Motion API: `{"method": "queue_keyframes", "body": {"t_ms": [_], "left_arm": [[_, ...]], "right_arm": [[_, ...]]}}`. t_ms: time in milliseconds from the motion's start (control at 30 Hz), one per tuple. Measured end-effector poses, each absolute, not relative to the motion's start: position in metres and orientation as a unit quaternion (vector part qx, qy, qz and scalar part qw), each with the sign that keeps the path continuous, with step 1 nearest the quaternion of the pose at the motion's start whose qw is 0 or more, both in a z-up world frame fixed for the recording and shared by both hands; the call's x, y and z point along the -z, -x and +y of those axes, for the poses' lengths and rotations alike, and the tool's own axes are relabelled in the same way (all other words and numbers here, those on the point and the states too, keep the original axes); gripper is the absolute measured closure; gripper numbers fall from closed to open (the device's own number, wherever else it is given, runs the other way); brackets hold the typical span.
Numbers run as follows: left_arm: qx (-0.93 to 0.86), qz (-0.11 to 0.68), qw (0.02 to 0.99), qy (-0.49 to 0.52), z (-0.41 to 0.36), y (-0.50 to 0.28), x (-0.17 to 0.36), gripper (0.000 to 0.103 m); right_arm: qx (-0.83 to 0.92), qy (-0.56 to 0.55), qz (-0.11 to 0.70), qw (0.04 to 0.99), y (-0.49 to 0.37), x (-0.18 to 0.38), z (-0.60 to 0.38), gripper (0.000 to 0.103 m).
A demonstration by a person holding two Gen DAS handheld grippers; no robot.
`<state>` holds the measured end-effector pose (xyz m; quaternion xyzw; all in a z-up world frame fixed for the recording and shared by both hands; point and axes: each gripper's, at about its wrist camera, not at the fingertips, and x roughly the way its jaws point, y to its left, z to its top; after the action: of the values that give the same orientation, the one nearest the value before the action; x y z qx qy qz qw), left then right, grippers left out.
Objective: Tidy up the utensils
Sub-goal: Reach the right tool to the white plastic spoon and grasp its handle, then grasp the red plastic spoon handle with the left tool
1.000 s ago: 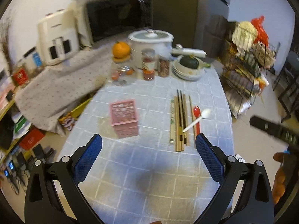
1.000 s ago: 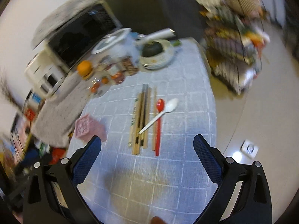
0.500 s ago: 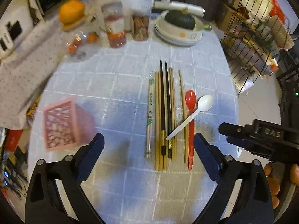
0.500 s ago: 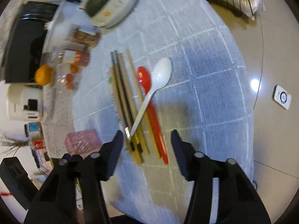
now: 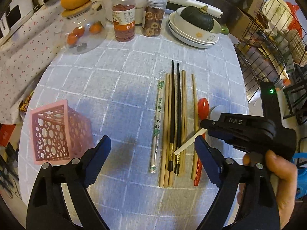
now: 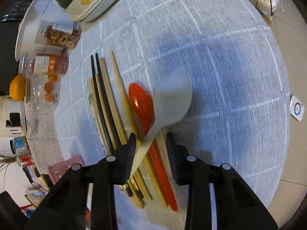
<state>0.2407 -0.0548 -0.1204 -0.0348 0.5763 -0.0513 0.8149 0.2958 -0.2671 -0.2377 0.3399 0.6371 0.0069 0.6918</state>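
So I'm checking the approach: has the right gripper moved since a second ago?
Yes. The right gripper has come down toward the table, its fingers now straddling the white spoon handle.

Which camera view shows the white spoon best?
The right wrist view: the white spoon fills the centre, its handle between the right tongs. The left wrist view shows only its handle; the right tongs hide most of the bowl.

"DAS" stands in raised letters on the right gripper [image 5: 206,126] body; chopstick wrapper [image 5: 157,122] print unreadable.
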Motion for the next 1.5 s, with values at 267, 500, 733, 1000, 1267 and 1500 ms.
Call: {"method": "queue_keyframes", "body": {"t_ms": [267,500,733,1000,1267,1500], "left_arm": [[0.056,0.577,0.814,0.046,-0.055,-0.243,0.122,0.018],[0.083,0.575,0.812,0.053,-0.068,-0.240,0.120,0.022],[0.119,0.594,0.794,0.057,-0.101,-0.242,0.138,0.033],[0.122,0.601,0.789,0.048,-0.110,-0.240,0.150,0.033],[0.125,0.601,0.788,0.045,-0.113,-0.237,0.150,0.035],[0.137,0.605,0.783,0.057,-0.130,-0.239,0.150,0.037]], "right_arm": [[-0.025,-0.346,0.635,0.690,-0.293,0.231,-0.270,0.098],[-0.068,-0.341,0.617,0.706,-0.277,0.193,-0.291,0.098],[-0.096,-0.304,0.646,0.693,-0.274,0.208,-0.291,0.097],[-0.072,-0.306,0.678,0.664,-0.277,0.245,-0.304,0.084],[-0.088,-0.288,0.674,0.675,-0.270,0.235,-0.311,0.098],[-0.072,-0.249,0.675,0.691,-0.262,0.217,-0.324,0.098]]}}
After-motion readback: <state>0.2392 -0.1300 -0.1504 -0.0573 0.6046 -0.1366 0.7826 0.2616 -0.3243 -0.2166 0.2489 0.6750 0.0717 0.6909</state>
